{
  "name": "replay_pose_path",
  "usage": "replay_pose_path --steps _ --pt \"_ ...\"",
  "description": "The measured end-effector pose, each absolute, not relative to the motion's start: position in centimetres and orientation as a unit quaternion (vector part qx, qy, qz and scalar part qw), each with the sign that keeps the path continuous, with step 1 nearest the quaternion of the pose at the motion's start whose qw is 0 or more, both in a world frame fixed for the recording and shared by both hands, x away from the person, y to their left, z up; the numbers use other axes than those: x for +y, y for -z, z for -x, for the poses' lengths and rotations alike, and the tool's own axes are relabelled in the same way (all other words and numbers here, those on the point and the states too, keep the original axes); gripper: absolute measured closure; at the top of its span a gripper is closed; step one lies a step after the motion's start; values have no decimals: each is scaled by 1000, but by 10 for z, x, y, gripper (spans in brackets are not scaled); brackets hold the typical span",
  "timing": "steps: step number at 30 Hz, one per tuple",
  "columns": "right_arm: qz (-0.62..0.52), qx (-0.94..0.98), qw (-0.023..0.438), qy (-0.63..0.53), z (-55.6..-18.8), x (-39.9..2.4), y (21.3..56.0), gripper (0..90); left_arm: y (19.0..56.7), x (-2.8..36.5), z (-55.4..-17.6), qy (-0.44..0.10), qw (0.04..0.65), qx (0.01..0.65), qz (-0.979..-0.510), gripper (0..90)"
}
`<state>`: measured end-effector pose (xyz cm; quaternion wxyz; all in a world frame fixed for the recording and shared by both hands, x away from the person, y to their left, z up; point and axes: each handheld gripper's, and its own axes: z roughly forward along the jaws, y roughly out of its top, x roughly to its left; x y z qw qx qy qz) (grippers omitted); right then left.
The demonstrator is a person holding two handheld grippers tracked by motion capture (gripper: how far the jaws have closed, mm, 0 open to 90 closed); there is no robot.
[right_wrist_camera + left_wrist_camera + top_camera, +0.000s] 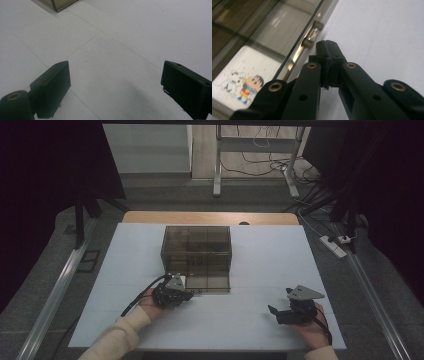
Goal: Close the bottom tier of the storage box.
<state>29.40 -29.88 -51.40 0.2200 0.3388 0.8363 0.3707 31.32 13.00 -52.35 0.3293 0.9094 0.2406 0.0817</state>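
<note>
A smoked clear box [196, 250] stands at the middle of the white table, and its front flap [210, 283] lies folded down flat. My left gripper [187, 295] rests at the flap's near left edge. In the left gripper view its jaws are pressed together, and I see nothing between them. The tips of the left gripper [327, 47] sit just short of the flap's small clear handle [312, 35]. A cartoon sticker [247, 86] shows through the panel. My right gripper [272, 310] hovers open at the front right, and nothing but bare table lies between the jaws of the right gripper [115, 82].
The white table top [270, 255] stretches wide to the right of the box, and a corner of the box [58, 3] shows in the right gripper view. Beyond the table are a metal frame leg [218, 165], loose cables and a power strip [334, 245] on the floor.
</note>
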Motion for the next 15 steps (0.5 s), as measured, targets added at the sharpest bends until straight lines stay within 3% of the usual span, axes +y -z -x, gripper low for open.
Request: replay_pose_path --steps 15 --pt "-341 835 220 -372 -294 -298 514 87 531 131 -321 -104 317 260 -906 886"
